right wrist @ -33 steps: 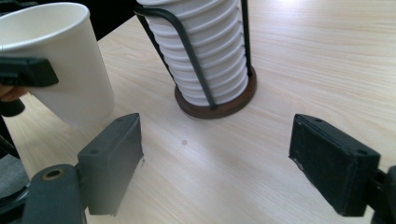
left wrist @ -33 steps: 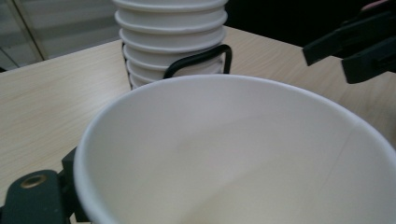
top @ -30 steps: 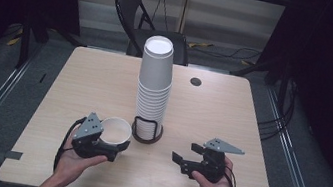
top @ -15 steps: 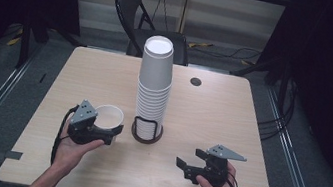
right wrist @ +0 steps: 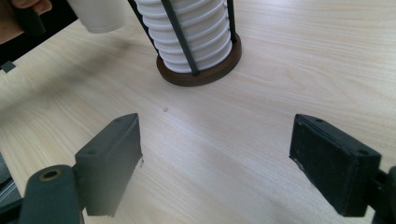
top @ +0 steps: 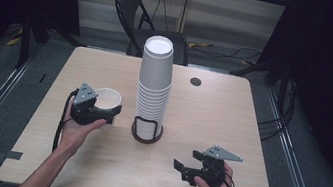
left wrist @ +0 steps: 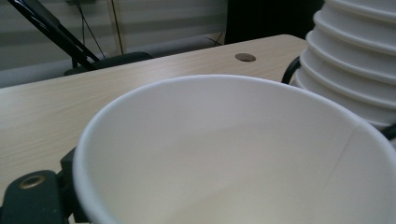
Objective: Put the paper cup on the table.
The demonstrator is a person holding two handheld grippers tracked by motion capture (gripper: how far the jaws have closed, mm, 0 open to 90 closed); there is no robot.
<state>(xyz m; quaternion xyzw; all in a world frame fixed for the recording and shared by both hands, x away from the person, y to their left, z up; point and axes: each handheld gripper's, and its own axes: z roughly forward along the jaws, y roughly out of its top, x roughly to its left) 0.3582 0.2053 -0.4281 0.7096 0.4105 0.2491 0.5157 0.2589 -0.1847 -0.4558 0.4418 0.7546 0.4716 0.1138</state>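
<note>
The pale wooden table (top: pixel 211 116) carries the tall stack of white paper cups (top: pixel 153 89) in its dark round wire holder (top: pixel 146 132). A single white paper cup (top: pixel 106 101) now sits left of that stack, apart from it — a second ago it was touching the holder. The left gripper (top: pixel 101 111) carried it there; its jaws have just been opening around the cup, so release seems near. The right gripper (top: pixel 187 170) waits wide and empty.
</note>
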